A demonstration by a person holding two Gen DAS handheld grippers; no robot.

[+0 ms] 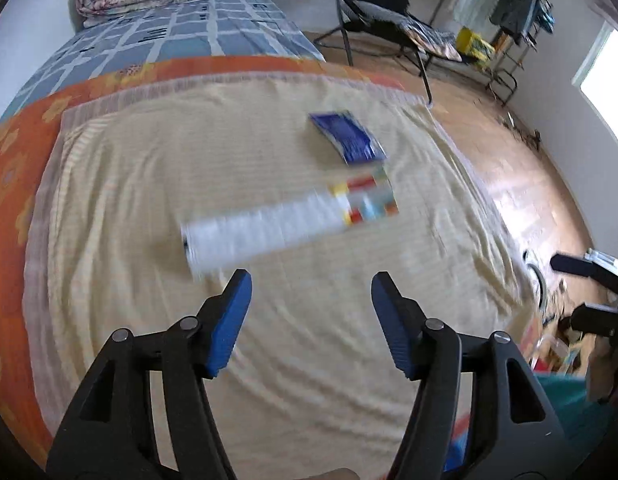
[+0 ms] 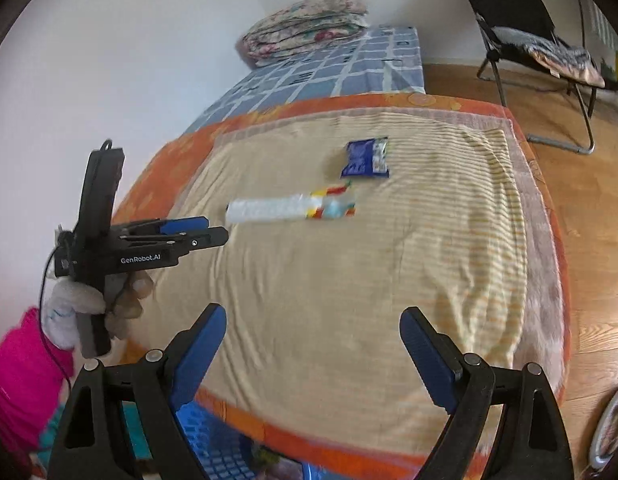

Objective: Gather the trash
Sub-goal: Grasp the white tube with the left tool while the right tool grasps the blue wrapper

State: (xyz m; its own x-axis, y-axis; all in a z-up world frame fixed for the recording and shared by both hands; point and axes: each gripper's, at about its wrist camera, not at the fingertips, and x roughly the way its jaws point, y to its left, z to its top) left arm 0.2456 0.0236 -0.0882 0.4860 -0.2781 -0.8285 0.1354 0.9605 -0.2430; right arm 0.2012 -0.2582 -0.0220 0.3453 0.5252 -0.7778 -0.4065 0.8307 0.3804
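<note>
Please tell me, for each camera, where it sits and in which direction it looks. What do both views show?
Left wrist: on the left gripper, above the bed's yellow blanket, facing the plastic bottle and blue wrapper; its open fingers show.
Right wrist: on the right gripper, at the bed's near edge; open fingers show, plus the left gripper and hand.
Shared: bottle, wrapper, blanket, chair.

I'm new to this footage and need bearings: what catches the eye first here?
Two pieces of litter lie mid-bed on the cream blanket: a long clear wrapper with a colourful end, and a blue snack packet just beyond it. The open left gripper points at the wrapper; the right gripper is open too, farther back.
</note>
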